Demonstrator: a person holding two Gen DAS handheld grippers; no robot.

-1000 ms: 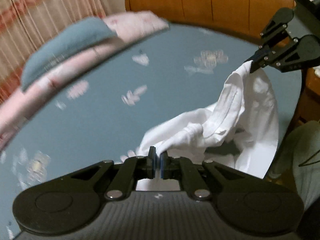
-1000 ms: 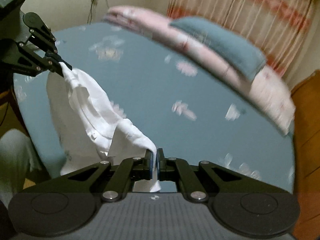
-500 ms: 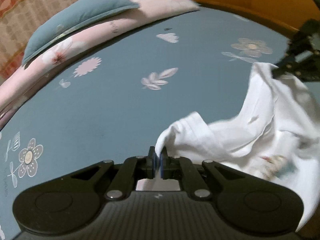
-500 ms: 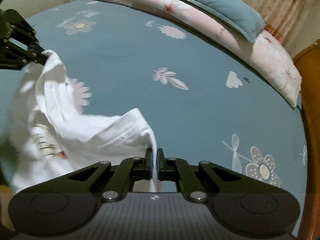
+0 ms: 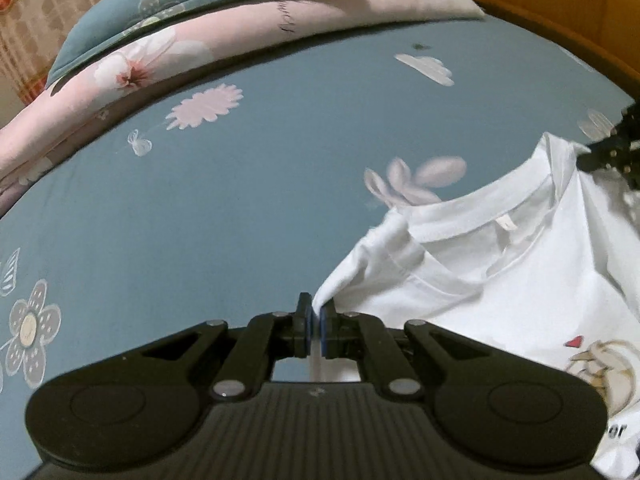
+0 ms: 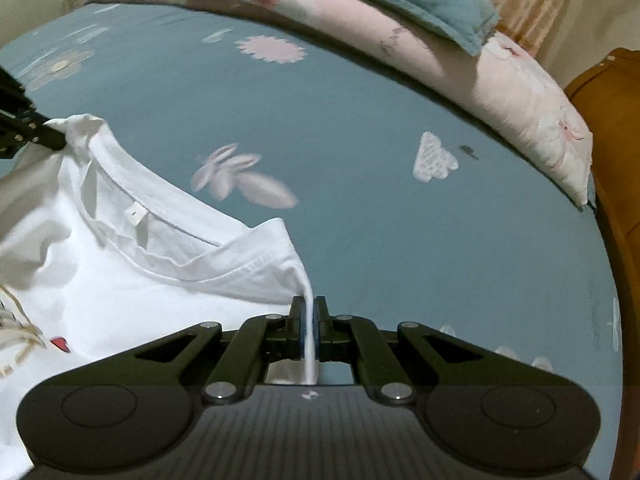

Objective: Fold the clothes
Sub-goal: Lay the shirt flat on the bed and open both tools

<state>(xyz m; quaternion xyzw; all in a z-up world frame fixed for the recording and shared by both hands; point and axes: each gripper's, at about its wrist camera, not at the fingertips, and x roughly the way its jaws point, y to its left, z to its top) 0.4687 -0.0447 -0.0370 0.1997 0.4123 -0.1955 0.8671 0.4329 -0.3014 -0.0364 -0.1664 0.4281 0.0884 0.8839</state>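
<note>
Two pinches on one white T-shirt: left gripper clamped on one shoulder, right gripper clamped on the other. Neckline stretched between them, spread above the blue flowered bed sheet, near the pink quilt.

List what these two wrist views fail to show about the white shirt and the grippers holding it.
- White shirt: hem and sleeves cut off by the frame edge and hidden behind the left gripper in the left wrist view.
- Chest print: cropped at the edge; its lettering is unreadable.
- Right gripper: in the left wrist view only a blurred tip shows at the right edge.
- Neck label: too small to read.
</note>
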